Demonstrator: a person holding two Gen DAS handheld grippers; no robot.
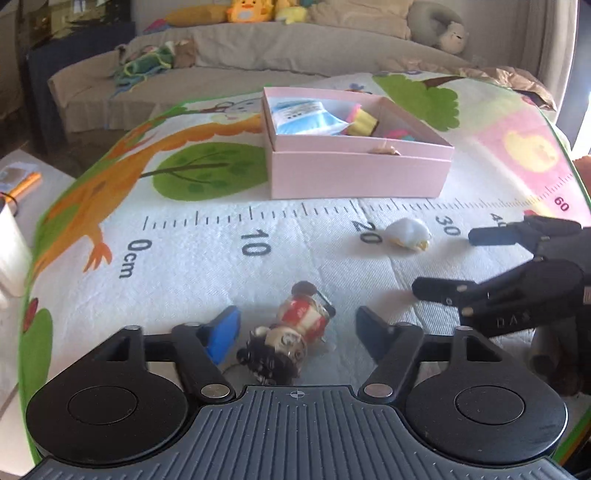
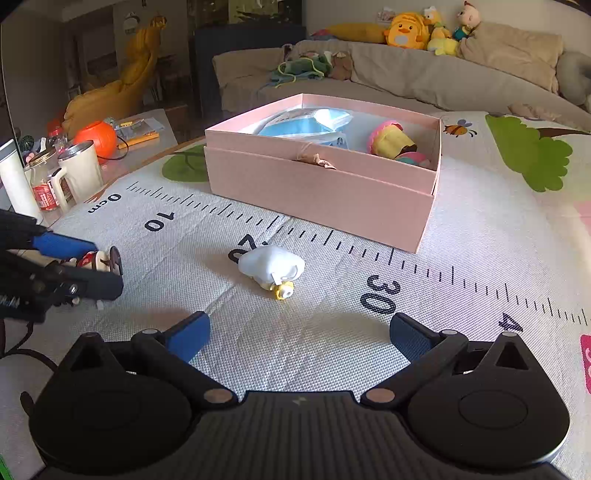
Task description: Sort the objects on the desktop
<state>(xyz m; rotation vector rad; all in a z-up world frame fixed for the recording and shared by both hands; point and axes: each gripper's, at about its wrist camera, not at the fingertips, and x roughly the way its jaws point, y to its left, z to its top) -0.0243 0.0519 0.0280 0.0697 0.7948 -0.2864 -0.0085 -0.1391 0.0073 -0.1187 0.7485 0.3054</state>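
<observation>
The left tool (image 1: pixel 295 325) hangs low over the tabletop (image 1: pixel 192 280) with its fingers spread apart, and a small doll figurine (image 1: pixel 291 332) in a red-and-white outfit lies on its side between them, dark-haired head toward the camera, touched by neither fingertip as far as the view shows. The right tool (image 2: pixel 299 332) is likewise spread wide, gripping nothing, with a white duck toy (image 2: pixel 271 267) lying on the mat just ahead of its fingertips, near the printed "20" of the ruler scale. From the left wrist view the right tool (image 1: pixel 461 262) reaches in from the right edge, its fingers to the right of the duck toy (image 1: pixel 408 234) and apart from it; from the right wrist view the left tool (image 2: pixel 103 266) brackets the doll figurine (image 2: pixel 98 260) at far left. A colourful play mat (image 2: pixel 480 240) with trees, a bee and a ruler covers the tabletop. Beyond both toys, past the ruler line, stands an open pink box (image 2: pixel 321 195) already holding a blue-and-white packet (image 2: pixel 306 127) and a pink-and-yellow toy (image 2: pixel 388 138). At the mat's left edge are a white mug (image 2: pixel 79 171), a glass jar (image 2: pixel 42 181) and an orange ball (image 2: pixel 96 138). A beige sofa (image 2: pixel 406 77) with plush toys (image 2: pixel 406 31) runs behind.
</observation>
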